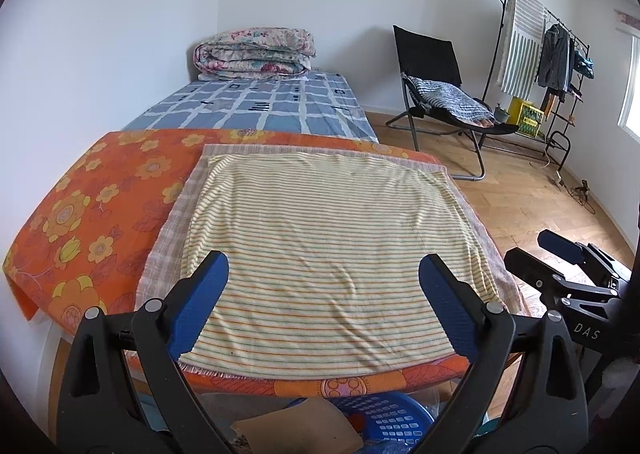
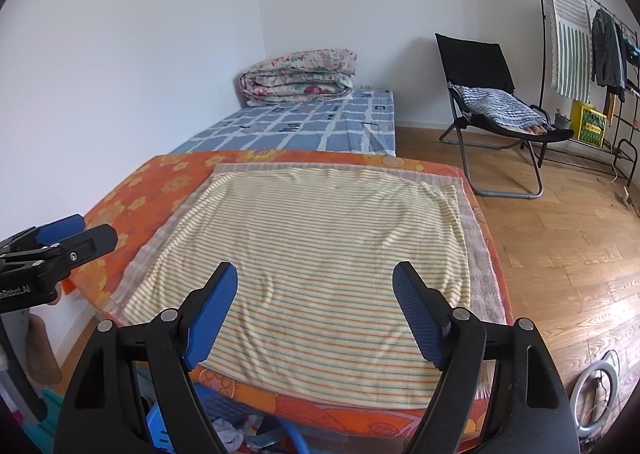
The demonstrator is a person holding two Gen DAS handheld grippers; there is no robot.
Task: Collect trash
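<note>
Both grippers hover over the near edge of a table draped in an orange floral cloth (image 1: 92, 214), with a yellow striped towel (image 1: 320, 238) spread flat on top.

Left gripper (image 1: 324, 282): fingers spread wide, nothing between them. Right gripper (image 2: 316, 294): likewise wide apart and empty. Neither touches the towel, as far as I can tell.

Step in hand, by my reading: the very start, scanning for trash. No trash lies on the towel or cloth.

Likeliest trash sits under the near table edge: a blue plastic basket (image 1: 384, 418) with a brown cardboard piece (image 1: 296, 434) beside it; the right wrist view shows crumpled white scraps (image 2: 232, 434) there. The next move probably calls for lowering below the table lip.

Hard to make out: the basket's contents are cut off by the frame and gripper bodies, and no trash bin is identifiable. Beyond the table, a bed (image 1: 264, 106) with a folded quilt (image 1: 256, 52); far right, a folding chair (image 1: 436, 86).
</note>
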